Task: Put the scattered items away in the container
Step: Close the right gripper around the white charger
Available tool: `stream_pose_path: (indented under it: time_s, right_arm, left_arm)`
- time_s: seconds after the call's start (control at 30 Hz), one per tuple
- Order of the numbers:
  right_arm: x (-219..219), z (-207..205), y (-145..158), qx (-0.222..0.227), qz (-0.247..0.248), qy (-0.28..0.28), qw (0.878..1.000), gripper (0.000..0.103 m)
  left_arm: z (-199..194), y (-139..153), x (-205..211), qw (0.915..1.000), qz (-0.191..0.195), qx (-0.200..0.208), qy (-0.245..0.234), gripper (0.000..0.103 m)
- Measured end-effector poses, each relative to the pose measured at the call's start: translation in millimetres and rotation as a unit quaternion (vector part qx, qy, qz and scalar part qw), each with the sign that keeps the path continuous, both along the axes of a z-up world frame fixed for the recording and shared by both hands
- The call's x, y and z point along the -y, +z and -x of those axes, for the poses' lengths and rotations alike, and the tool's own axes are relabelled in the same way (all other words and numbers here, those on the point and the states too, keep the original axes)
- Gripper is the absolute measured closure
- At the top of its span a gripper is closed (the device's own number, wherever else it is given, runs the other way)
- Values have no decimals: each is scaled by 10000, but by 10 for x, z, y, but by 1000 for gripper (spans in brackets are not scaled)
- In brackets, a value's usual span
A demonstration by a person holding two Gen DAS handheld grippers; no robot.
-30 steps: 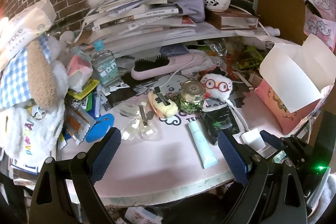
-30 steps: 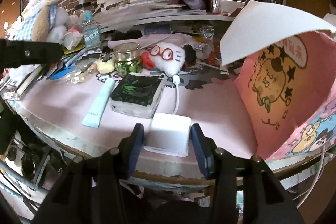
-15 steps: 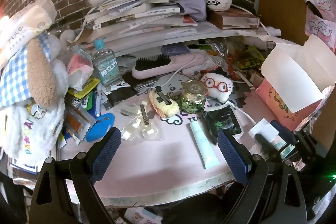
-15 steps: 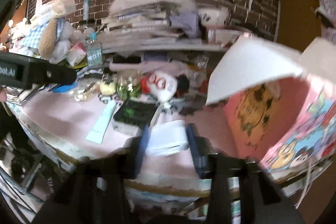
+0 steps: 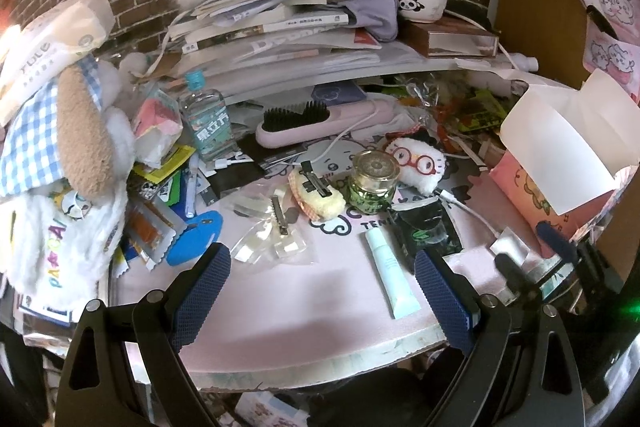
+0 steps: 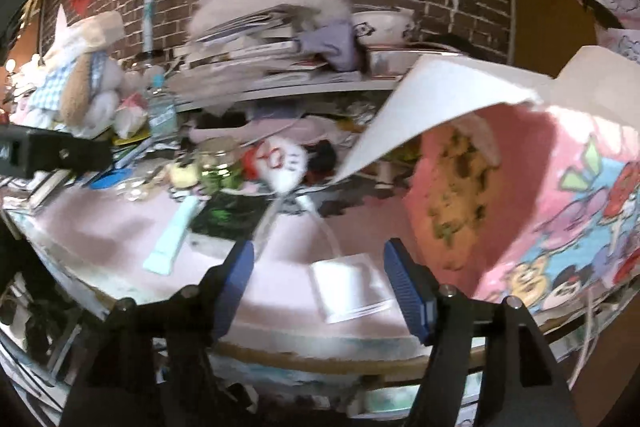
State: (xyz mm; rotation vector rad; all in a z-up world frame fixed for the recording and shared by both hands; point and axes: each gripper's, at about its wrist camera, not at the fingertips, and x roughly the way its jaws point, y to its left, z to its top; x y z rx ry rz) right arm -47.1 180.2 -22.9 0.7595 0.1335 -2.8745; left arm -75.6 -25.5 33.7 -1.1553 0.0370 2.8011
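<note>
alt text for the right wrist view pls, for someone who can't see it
The right gripper is open, its blue fingers either side of a white charger block lying on the pink desk mat. An open pink cartoon box stands at right; blurred clutter fills the back.

Right claw (image 6: 320, 291) now spread wide | white charger (image 6: 350, 287) released, lying on surface between its fingers
</note>
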Motion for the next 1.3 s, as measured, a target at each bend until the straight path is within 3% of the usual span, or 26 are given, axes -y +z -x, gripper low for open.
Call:
stream_pose_path:
  time_s: [0.2,0.3,0.37,0.4,0.43,1.07,1.3]
  right_arm:
    - [-183,148,-196,551,167,-104,9983,37]
    - [-179,140,-205,560,259,-25,9981,38]
    - [-110,95,-218,468,139,88,9988,50]
    - [-77,74,-224,428,90,169,9989,62]
    - [-41,54,-225,396,40,230,9989,65]
    - [19,121,-235,347,-4,316,9989,66]
    - [115,-15,-108,-174,-337,356,9986,66]
  left_arm:
    - [29,-34,-24,10000,-15,22,-49,11]
    - [46,-45,-24,10000,-26,38,-38,11]
    - [51,-48,-23,10000,-25,43,-26,11]
    - [52,-49,-23,10000,-22,43,-26,11]
    - [52,-50,-21,10000,-26,40,-33,11]
    - [66,-24,-54,10000,22,15,-58,11]
    - [71,-30,-60,10000,51,33,-77,11]
